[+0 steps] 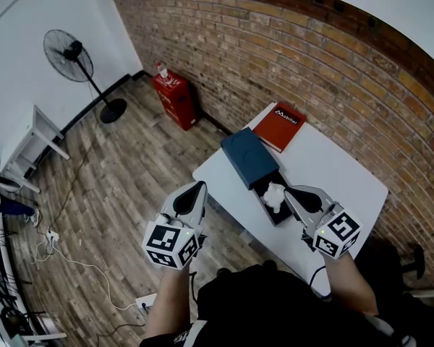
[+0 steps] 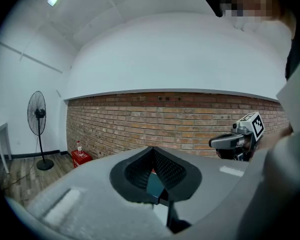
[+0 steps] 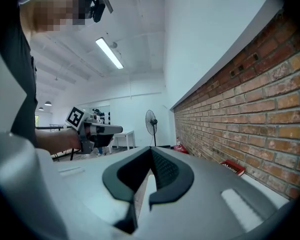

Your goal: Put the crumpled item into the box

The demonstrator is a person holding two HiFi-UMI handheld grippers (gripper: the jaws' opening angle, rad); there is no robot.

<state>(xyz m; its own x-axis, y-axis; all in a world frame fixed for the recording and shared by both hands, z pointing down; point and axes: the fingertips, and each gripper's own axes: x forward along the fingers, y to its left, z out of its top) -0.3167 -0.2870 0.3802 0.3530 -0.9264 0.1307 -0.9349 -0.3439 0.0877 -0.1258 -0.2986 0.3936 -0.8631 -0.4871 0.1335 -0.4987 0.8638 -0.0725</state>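
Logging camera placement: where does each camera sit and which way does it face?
Head view: on the person's head, looking steeply down at the table and open box; left gripper, right gripper and both forearms show.
Left gripper view: on the left gripper, facing the brick wall; its shut jaws show.
Right gripper view: on the right gripper, facing along that wall toward the fan; its shut jaws show.
Shared: each gripper view shows the other gripper.

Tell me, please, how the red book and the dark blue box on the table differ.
The red book lies closed; the dark blue box stands open, a crumpled white item in its black inside. The book bears white print; the box's lid is plain. The book lies closer to the brick wall than the box. Both are rectangular and rest on the white table.
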